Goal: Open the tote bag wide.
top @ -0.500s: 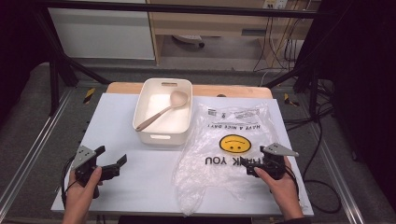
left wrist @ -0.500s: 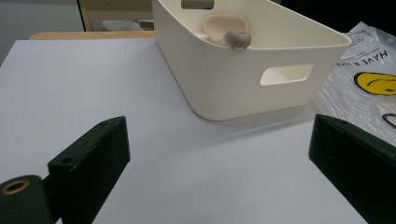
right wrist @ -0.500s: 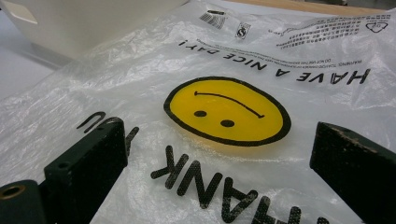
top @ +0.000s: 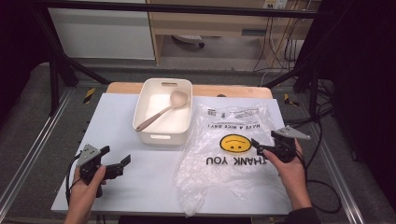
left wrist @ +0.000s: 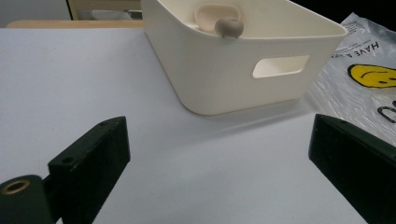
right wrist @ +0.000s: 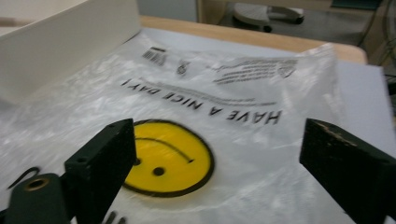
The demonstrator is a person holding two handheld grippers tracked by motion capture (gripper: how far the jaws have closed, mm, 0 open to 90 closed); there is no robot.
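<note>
A white bin [top: 161, 136] stands at the back middle of the table, and a beige spoon [top: 161, 113] lies slantwise inside it. To its right a clear plastic bag [top: 219, 163] with a yellow smiley and "THANK YOU" print lies flat. My left gripper [top: 116, 155] is open near the front left, pointing at the bin [left wrist: 224, 74]; the spoon's handle end [left wrist: 229, 27] pokes over the rim. My right gripper [top: 264, 140] is open over the bag's right edge. In the right gripper view its jaws [right wrist: 217, 135] stand wide above the smiley print on the bag [right wrist: 233, 93], with nothing held.
A white board [top: 116, 121] covers the wooden tabletop [top: 224, 91]. Metal frame rails run along both sides, and cables hang off the right. The bin's side wall [right wrist: 60, 42] rises to the left of the right gripper.
My right gripper has shifted a little toward the back right, along the bag's edge. The left gripper, bin, spoon and bag stay where they were.
</note>
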